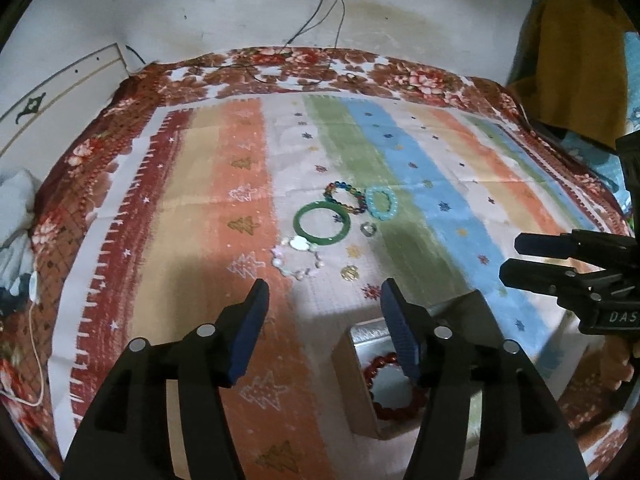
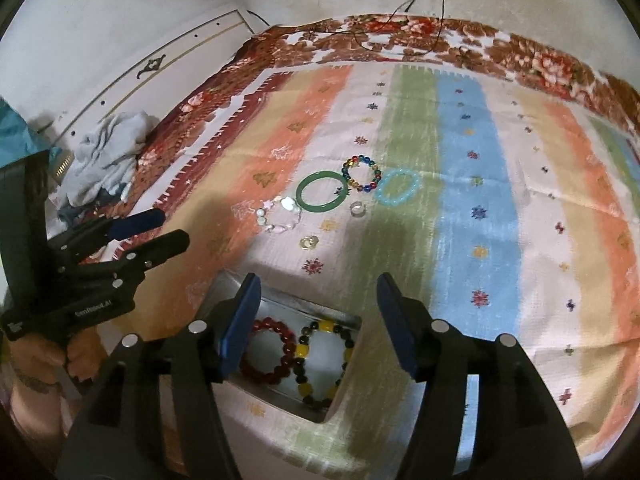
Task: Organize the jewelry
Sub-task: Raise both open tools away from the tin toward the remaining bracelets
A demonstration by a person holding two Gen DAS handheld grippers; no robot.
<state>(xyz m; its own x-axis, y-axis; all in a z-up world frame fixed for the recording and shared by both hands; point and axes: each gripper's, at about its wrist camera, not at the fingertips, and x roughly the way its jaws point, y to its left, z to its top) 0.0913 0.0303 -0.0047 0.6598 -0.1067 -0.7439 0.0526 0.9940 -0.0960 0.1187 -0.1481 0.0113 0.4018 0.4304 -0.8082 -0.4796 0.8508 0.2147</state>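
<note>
On a bed spread with a striped pastel cloth (image 2: 472, 168) patterned with small stars and trees, an open cardboard box with a silvery lining (image 2: 304, 312) sits at the near edge. Inside it lie a dark red beaded bracelet (image 2: 276, 354) on the left and a yellow-and-dark beaded bracelet (image 2: 326, 364) on the right, side by side and touching or nearly so.

Farther out on the cloth the remaining jewelry lies in a loose cluster: a solid green jade-like bangle (image 2: 321, 197), a multicoloured glass-bead bracelet (image 2: 362, 173) touching its far right rim, and a pale turquoise beaded bracelet (image 2: 399, 187) just right of that. A white and pale pink pearly bracelet (image 2: 279, 216) lies at the bangle's near left, a small silver ring (image 2: 357, 210) at its near right, and a small gold flower-shaped piece (image 2: 309, 242) nearer to the box.

The right gripper (image 2: 316, 320) hangs over the box with its blue-padded jaws standing wide apart and nothing between them; the two bracelets lie below the gap. The left gripper (image 1: 324, 328) is also spread wide and empty, over the box's left side, with the red bracelet showing beside its right finger. A hand (image 2: 76, 356) grips the left tool's handle at the near left
</note>
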